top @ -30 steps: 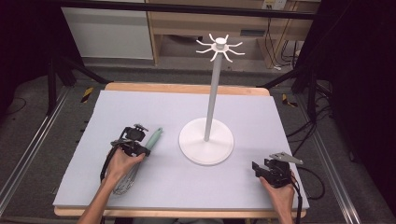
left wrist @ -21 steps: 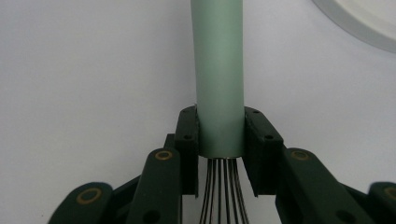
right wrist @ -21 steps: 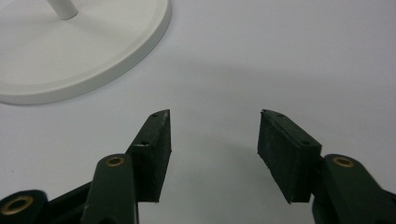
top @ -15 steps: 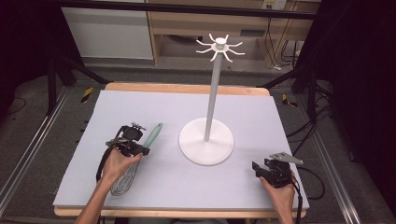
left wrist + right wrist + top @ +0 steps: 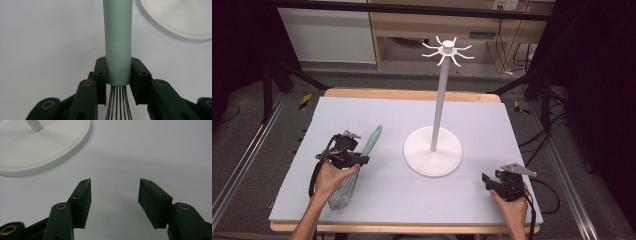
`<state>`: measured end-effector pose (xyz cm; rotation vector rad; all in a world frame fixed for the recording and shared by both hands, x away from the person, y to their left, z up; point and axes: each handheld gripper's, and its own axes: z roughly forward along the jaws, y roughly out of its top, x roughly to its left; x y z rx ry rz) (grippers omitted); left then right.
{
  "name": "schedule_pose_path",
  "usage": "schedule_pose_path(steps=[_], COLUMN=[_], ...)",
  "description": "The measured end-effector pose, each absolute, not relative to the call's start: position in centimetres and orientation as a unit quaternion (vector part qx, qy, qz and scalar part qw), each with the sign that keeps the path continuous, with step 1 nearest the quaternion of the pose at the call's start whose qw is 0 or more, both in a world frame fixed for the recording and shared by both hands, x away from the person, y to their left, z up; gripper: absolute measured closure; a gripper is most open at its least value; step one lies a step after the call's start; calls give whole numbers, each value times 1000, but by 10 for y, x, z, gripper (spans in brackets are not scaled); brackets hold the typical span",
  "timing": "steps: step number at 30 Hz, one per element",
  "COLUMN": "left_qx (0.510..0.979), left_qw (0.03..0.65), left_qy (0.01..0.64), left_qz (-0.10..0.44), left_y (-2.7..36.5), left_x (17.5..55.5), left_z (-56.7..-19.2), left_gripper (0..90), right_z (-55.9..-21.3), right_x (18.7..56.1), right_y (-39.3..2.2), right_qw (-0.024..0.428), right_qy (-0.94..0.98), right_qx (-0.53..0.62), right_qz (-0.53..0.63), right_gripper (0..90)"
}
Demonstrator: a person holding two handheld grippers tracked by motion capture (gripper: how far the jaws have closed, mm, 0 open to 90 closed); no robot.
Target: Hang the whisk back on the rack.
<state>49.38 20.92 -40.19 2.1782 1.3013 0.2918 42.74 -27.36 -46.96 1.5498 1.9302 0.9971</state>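
We note the left gripper [image 5: 353, 159] clenched on the whisk [image 5: 118, 45] at the handle's wire end; the handle's long axis runs straight ahead of it, toward the stand [image 5: 432, 150] ahead-right. The right gripper [image 5: 114, 195] stands released over the bench [image 5: 492, 120], holding 0 items.

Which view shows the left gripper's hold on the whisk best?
The left gripper view: both jaws of the left gripper press the whisk at the base of its green handle, just above the wires. The high view shows the whole whisk slanting, the grip itself small. The right gripper view looks at the stand base.
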Motion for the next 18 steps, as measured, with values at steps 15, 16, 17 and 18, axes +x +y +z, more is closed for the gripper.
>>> schedule_pose_path(steps=[15,16,17,18], left_qx=[777,775,773,770], left_qw=[387,392,399,404], left_qy=[470,468,464,463], left_qz=[159,164,168,170], left_y=[221,221,220,220], left_x=[475,473,472,471], left_z=[-374,-372,-370,-369], left_gripper=[689,690,690,690], right_z=[-470,-470,-470,-470], right_x=[427,427,427,427], right_y=[-272,-272,-272,-272], right_qw=[241,241,241,241], right_qy=[702,701,701,700], right_qx=[562,562,562,563], right_qz=[366,366,367,367], right_gripper=[409,408,407,407])
